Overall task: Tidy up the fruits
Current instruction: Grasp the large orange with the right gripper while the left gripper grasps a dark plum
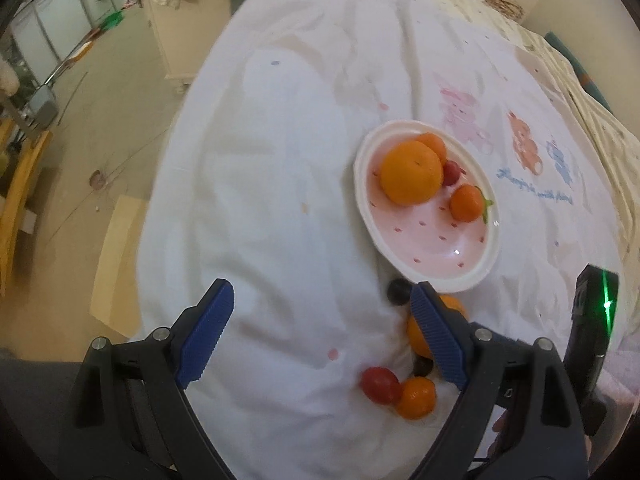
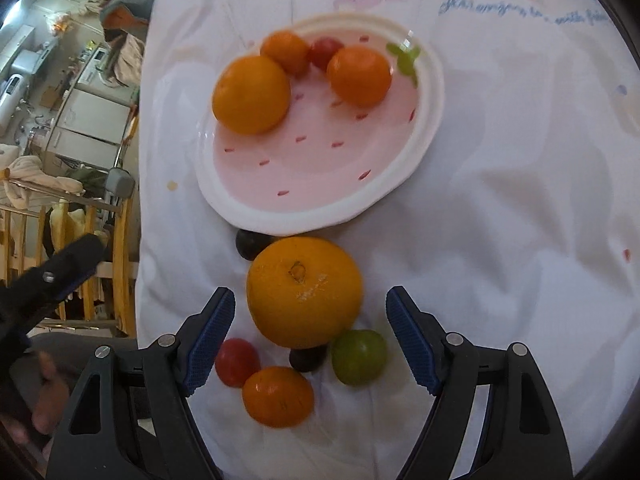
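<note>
Plate (image 2: 424,132): pink, white-rimmed, on the white sheet (image 2: 500,220), near its left edge. It held one big orange (image 2: 251,95), two small ones and a red tomato (image 2: 325,51).

Loose fruit, just off the plate's near rim: large orange (image 2: 304,292), touching a dark plum (image 2: 250,244) on its far side; on its near side a second dark fruit, a green tomato (image 2: 359,356), a red one (image 2: 237,361) and a mandarin (image 2: 278,397), all bunched.

Right gripper (image 2: 310,340): open, empty, jaws flanking the large orange without touching.

Left gripper (image 1: 324,332): open, empty, over bare sheet left of the pile.

Risk: the soft, creased sheet would probably let round fruit roll; closing on the orange could nudge its neighbours toward the left edge. A shallow grip might let it slip.
</note>
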`<act>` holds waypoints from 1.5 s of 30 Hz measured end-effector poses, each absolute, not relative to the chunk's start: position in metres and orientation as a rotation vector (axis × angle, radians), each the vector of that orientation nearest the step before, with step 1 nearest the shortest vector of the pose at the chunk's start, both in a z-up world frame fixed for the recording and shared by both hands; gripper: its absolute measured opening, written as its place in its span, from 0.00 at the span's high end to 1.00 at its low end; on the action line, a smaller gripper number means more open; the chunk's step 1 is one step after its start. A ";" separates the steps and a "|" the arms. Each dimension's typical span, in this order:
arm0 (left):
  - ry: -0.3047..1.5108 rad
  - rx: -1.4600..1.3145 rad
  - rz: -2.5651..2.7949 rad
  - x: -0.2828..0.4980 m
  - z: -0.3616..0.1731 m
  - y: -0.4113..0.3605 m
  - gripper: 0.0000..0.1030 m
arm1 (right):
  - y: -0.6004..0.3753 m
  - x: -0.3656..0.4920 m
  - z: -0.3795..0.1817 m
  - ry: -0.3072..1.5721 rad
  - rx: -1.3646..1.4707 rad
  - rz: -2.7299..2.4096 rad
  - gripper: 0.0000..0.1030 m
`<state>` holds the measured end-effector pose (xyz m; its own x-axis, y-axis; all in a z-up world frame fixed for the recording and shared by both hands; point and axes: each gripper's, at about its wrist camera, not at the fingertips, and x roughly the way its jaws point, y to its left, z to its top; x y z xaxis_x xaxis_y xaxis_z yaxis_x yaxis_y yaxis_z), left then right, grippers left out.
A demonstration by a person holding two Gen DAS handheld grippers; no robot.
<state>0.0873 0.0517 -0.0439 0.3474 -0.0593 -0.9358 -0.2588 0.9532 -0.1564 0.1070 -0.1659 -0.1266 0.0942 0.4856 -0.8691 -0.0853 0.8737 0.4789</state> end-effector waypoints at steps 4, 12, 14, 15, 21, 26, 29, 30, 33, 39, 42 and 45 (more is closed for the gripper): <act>1.241 -0.330 0.149 0.090 -0.050 0.059 0.14 | -0.156 0.110 -0.131 1.447 0.293 0.442 0.29; 1.243 -0.340 0.153 0.092 -0.052 0.059 0.14 | -0.155 0.107 -0.117 1.432 0.255 0.461 0.38; 1.242 -0.345 0.159 0.092 -0.053 0.060 0.14 | -0.163 0.105 -0.107 1.415 0.283 0.480 0.38; 1.243 -0.345 0.163 0.092 -0.054 0.061 0.14 | -0.168 0.106 -0.103 1.406 0.296 0.484 0.38; 1.253 -0.325 0.169 0.092 -0.057 0.059 0.14 | -0.213 0.103 -0.062 1.308 0.345 0.491 0.38; 1.247 -0.302 0.147 0.090 -0.057 0.054 0.14 | -0.247 0.098 -0.036 1.225 0.360 0.469 0.38; 1.253 -0.297 0.132 0.089 -0.060 0.049 0.14 | -0.264 0.098 -0.029 1.184 0.370 0.445 0.38; 1.252 -0.291 0.125 0.089 -0.060 0.047 0.14 | -0.266 0.101 -0.026 1.176 0.379 0.436 0.38; 1.243 -0.255 0.108 0.088 -0.060 0.041 0.14 | -0.278 0.100 -0.030 1.159 0.409 0.409 0.38; 1.270 -0.191 0.118 0.089 -0.070 0.036 0.14 | -0.286 0.095 -0.040 1.155 0.439 0.372 0.38; 1.302 -0.130 0.097 0.088 -0.080 0.026 0.14 | -0.290 0.097 -0.043 1.151 0.460 0.354 0.38; 1.319 -0.080 0.042 0.088 -0.089 0.010 0.16 | -0.294 0.100 -0.046 1.154 0.489 0.345 0.38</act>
